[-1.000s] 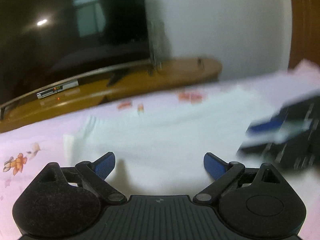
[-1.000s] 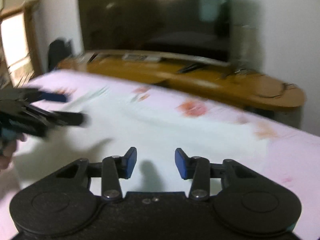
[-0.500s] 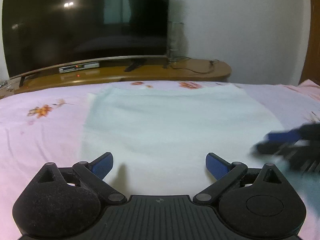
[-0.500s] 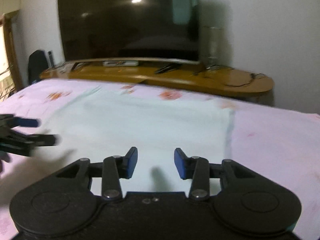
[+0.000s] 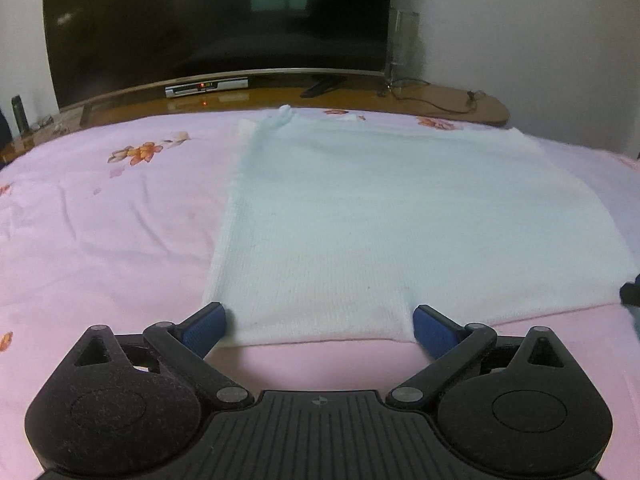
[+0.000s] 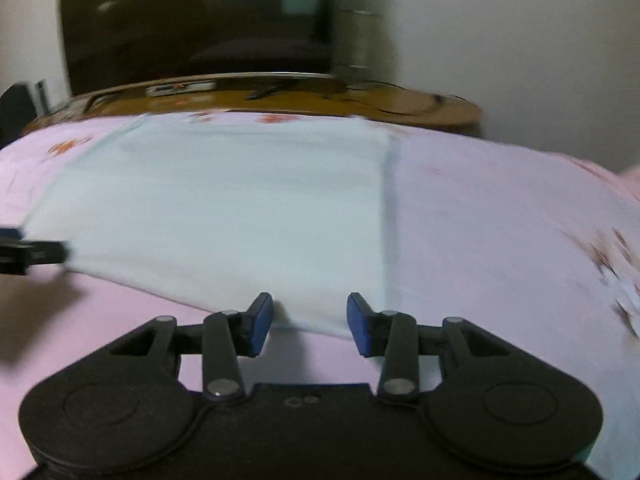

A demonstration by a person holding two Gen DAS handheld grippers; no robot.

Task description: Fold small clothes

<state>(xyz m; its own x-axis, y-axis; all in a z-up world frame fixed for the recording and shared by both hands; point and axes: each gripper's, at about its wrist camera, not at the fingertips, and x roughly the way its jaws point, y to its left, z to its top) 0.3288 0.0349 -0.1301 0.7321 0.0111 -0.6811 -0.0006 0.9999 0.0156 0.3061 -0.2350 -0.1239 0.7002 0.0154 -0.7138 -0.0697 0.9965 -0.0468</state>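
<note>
- On pink bedsheet (image 5: 100,232): white garment (image 5: 380,216) spread flat, TV stand (image 5: 460,106) behind far edge.
- Left gripper (image 5: 318,324) wide, nothing gripped, at garment's near-left corner.
- Right gripper (image 6: 310,322) narrower but parted, empty, at near-right corner.
- Bare sheet both sides.

Both wrist views look low and forward over a pink bed (image 5: 100,220) toward the far TV (image 5: 216,20). The left view sits at the cloth's (image 5: 380,208) near left corner, the right view at its near right corner (image 6: 224,208); both share cloth, TV, stand.
</note>
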